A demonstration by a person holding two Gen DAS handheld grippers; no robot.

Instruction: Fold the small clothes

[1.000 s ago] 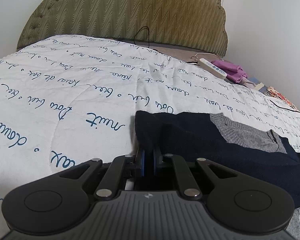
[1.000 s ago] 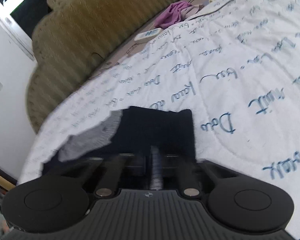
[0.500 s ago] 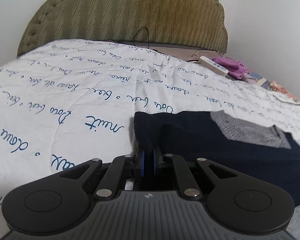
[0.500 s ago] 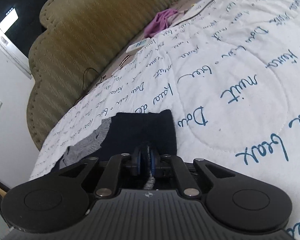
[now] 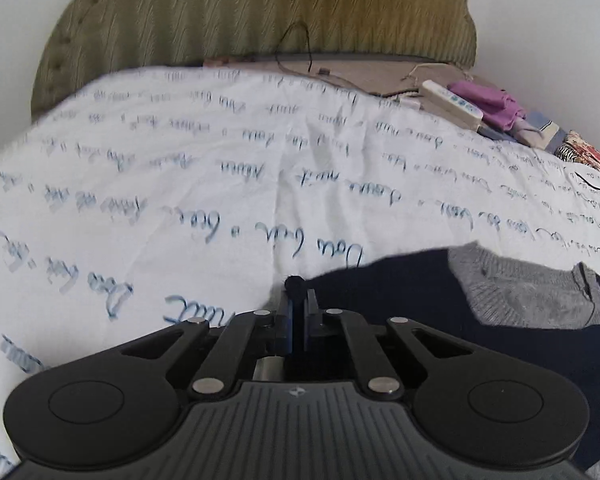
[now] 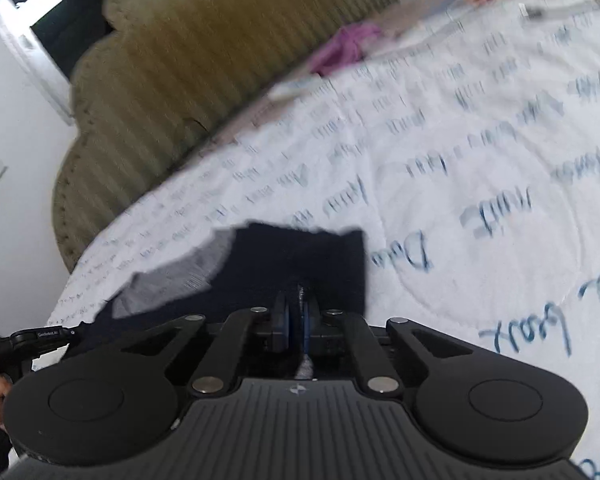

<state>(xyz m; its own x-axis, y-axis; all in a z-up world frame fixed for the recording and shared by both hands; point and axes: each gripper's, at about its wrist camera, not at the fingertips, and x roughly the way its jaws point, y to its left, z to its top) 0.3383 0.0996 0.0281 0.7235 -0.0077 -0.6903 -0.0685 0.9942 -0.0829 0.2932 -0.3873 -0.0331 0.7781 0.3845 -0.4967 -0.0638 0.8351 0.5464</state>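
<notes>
Both jaws were clamped on the navy sweater (image 5: 412,292): left gripper (image 5: 299,300) and right gripper (image 6: 296,312) at opposite ends, garment stretched between them.

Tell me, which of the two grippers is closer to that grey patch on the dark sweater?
Hard to call. The left gripper pinches the navy sweater at a corner, with the grey patch off to its right. The right gripper pinches another edge, with the patch to its left.
</notes>
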